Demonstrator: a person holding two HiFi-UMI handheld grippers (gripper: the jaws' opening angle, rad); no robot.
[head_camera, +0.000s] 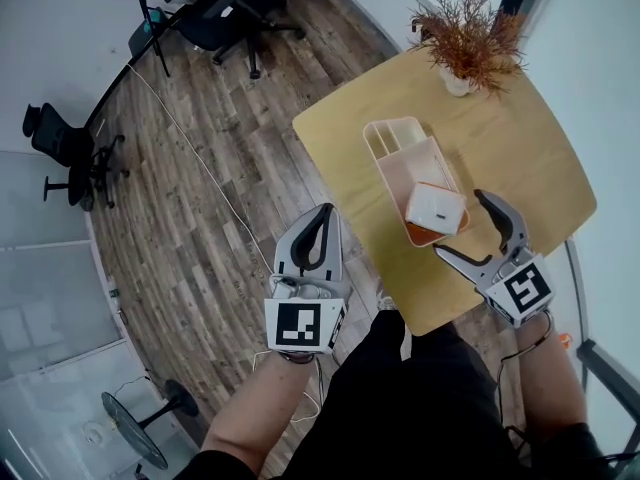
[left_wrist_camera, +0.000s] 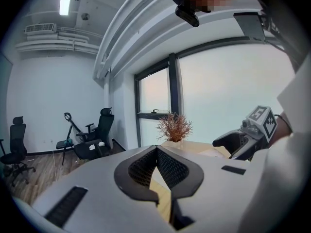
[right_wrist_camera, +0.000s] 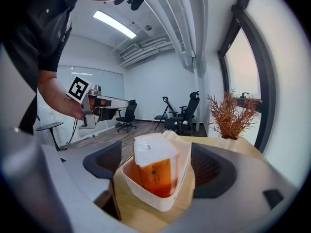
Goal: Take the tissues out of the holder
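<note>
Right tongs (right_wrist_camera: 158, 165) wide apart by the tissue pack (right_wrist_camera: 153, 150); left tongs (left_wrist_camera: 156, 152) pressed together.
Nothing holds the cream holder (right_wrist_camera: 161, 204); it could lift too.

White-topped orange tissue pack (head_camera: 436, 207) stands upright in cream holder (head_camera: 391, 136).

Light wooden counter (head_camera: 340, 138): bare strips L & R of cream plastic slotted holder (head_camera: 392, 133), room to pass. Holder walls box in white-and-orange tissue pack (head_camera: 436, 206); its top pokes above rim, free from above. Dried rust-brown plant in white pot (head_camera: 465, 43) blocks far corner. Right gripper (head_camera: 460, 224), jaws wide, crowds holder's near end.
</note>
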